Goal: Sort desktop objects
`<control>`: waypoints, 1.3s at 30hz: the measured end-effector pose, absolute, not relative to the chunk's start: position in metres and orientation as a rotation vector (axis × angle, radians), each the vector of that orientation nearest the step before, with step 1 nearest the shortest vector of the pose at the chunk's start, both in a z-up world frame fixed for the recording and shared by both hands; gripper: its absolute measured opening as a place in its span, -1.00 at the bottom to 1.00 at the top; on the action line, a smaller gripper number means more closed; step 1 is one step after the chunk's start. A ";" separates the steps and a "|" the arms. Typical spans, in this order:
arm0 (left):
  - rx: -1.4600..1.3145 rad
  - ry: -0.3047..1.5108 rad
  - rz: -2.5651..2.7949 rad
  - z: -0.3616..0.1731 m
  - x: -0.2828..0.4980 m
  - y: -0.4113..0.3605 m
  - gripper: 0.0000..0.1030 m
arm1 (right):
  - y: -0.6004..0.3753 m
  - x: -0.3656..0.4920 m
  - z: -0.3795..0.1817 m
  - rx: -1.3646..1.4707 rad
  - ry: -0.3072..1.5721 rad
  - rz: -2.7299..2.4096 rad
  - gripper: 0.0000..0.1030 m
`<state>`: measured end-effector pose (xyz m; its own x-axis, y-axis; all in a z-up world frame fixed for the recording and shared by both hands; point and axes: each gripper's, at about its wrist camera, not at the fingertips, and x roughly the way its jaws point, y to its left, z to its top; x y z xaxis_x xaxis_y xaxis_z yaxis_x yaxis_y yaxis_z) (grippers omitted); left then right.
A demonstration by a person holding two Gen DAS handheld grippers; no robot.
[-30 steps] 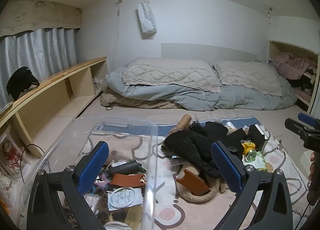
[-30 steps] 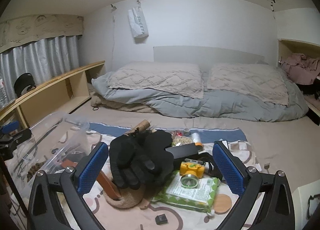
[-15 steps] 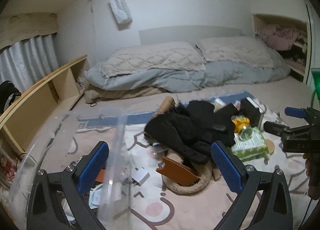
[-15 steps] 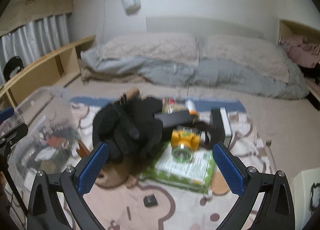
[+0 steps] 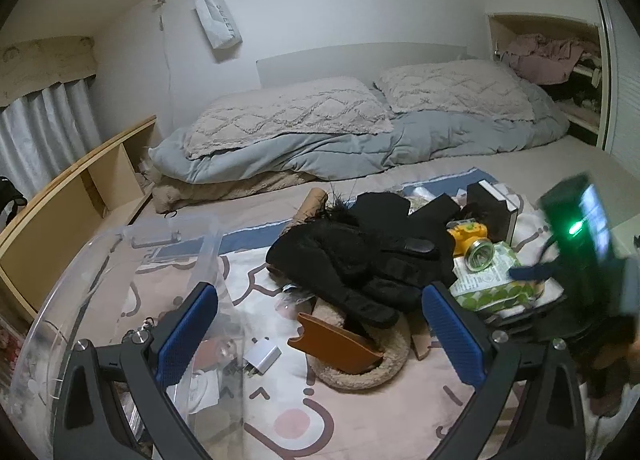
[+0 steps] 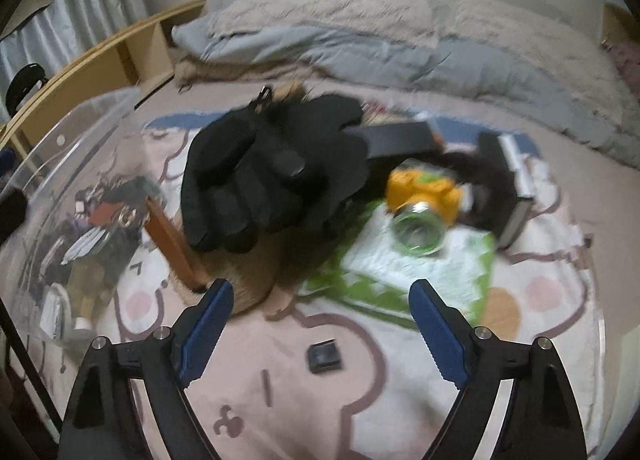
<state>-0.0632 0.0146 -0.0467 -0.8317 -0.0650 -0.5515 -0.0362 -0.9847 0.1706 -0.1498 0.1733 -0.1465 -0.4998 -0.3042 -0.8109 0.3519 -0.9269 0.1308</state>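
Observation:
A pile of objects lies on a patterned mat on the bed. Black gloves (image 5: 360, 260) (image 6: 272, 175) sit on top, over a brown leather case (image 5: 336, 344) (image 6: 172, 244) and a round fuzzy mat (image 5: 360, 368). A yellow headlamp (image 5: 472, 240) (image 6: 424, 199) rests on a green wipes pack (image 5: 492, 284) (image 6: 420, 272). A white charger (image 5: 262, 356) and a small black square (image 6: 325, 356) lie loose. My left gripper (image 5: 316, 336) is open and empty above the case. My right gripper (image 6: 320, 328) is open and empty, low over the mat before the pile.
A clear plastic bin (image 5: 120, 300) (image 6: 60, 219) holding several small items stands at the left. A black box (image 5: 488, 207) (image 6: 512, 187) is at the pile's right. Pillows and a grey duvet (image 5: 320, 139) lie behind. A wooden shelf (image 5: 60, 211) runs along the left.
My left gripper swung right, from over the bin to the pile. My right gripper tilted down and moved closer to the mat and pile. Both stayed open.

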 end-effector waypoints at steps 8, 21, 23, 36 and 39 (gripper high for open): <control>0.886 -0.243 -2.996 -0.040 -0.061 0.003 1.00 | 0.138 -0.163 -0.197 1.466 0.090 -2.306 0.08; 0.897 -0.147 -3.023 -0.037 -0.058 -0.022 1.00 | 0.121 -0.176 -0.232 1.520 0.210 -2.314 -0.51; 0.903 -0.136 -3.026 -0.037 -0.059 -0.023 1.00 | 0.123 -0.173 -0.231 1.501 0.202 -2.318 -0.78; 0.911 -0.125 -3.061 -0.031 -0.049 -0.009 1.00 | 0.145 -0.127 -0.224 1.484 0.197 -2.260 -0.96; 0.902 -0.129 -3.071 -0.029 -0.044 -0.007 1.00 | 0.142 -0.127 -0.220 1.469 0.212 -2.284 -0.96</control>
<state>-0.0436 -0.0067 -0.0289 -0.8396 0.0366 -0.5419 -0.0818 -0.9949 0.0596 -0.1266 0.1424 -0.2201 -0.3570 -0.2598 -0.8972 0.4206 -0.9024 0.0940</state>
